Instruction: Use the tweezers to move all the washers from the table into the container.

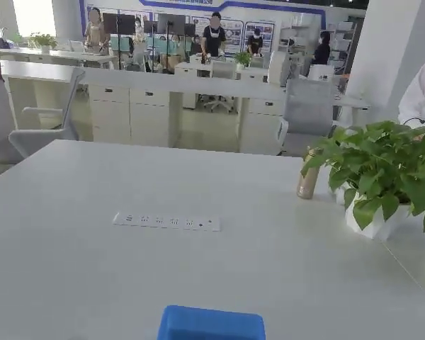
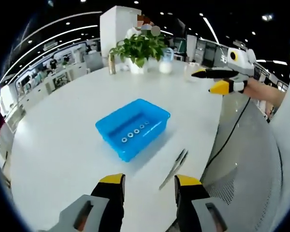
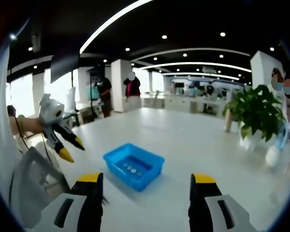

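left tool [image 2: 150, 186]: jaws spread, nothing between them, pointed at the blue rectangular plastic container [image 2: 140, 147] on the white worktop [image 2: 58, 140]. right tool [image 3: 146, 181]: released too, empty, pointed at the container from another side, well apart from it. The thin metal tweezers [image 2: 174, 169] lie flat on the worktop just beside the container, on the left tool's side. The small silver ring washers [image 2: 134, 133] sit in a row inside the container. The potted green plant [image 2: 140, 48] stands far beyond the container.

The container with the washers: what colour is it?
The container is bright blue, seen best in the left gripper view.
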Demonstrator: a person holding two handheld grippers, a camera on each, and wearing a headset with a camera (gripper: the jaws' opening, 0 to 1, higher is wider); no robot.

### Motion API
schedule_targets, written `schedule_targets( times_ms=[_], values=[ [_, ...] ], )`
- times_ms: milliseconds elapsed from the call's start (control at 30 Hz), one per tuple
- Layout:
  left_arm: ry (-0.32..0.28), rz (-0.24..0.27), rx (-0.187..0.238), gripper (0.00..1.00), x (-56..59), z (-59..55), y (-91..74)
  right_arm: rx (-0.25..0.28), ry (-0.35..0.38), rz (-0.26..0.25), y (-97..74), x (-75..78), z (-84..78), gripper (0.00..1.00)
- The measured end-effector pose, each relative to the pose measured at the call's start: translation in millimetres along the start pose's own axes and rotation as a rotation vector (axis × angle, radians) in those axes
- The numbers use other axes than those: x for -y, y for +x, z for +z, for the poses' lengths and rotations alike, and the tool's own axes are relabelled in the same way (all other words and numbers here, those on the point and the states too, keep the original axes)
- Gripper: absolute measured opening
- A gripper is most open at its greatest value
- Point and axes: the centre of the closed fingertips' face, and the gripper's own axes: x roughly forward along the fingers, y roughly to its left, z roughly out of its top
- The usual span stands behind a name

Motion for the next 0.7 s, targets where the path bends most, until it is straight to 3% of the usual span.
schedule_targets(
  times_ms=[100,133,167,233,367,433,500,600,700],
  values=[
    [-0.108,0.063,0.165,0.47,-3.0,20.6,-18.1,0.025,-0.016,0.009,-0.4,-0.8,6.8,0.72],
    [-0.123,0.066,0.186,0.47,-2.8,22.8,-20.0,0.028,-0.018,0.010,-0.2,-0.8,7.6,0.72],
    [-0.164,0.081,0.247,0.49,-4.1,27.9,-25.1,0.035,-0.022,0.012,0.1,-1.0,9.4,0.73],
    [-0.215,0.120,0.322,0.56,-7.2,32.8,-32.9,0.048,-0.020,0.009,0.6,-0.3,12.7,0.74],
    [-0.227,0.199,0.396,0.67,-13.5,35.5,-45.3,0.076,-0.015,0.006,0.5,-0.5,18.0,0.77],
    [-0.241,0.238,0.447,0.67,-17.0,38.8,-52.8,0.077,-0.014,0.002,0.7,0.0,18.2,0.78],
    [-0.263,0.241,0.471,0.70,-14.6,40.7,-55.1,0.082,-0.011,-0.003,0.8,0.7,18.6,0.79],
    [-0.276,0.286,0.509,0.84,-17.3,45.1,-57.4,0.122,0.021,-0.013,1.7,1.9,23.8,0.81],
    [-0.273,0.320,0.542,0.88,-19.8,48.6,-62.1,0.137,0.029,-0.021,2.2,2.6,27.0,0.88]
  ],
)
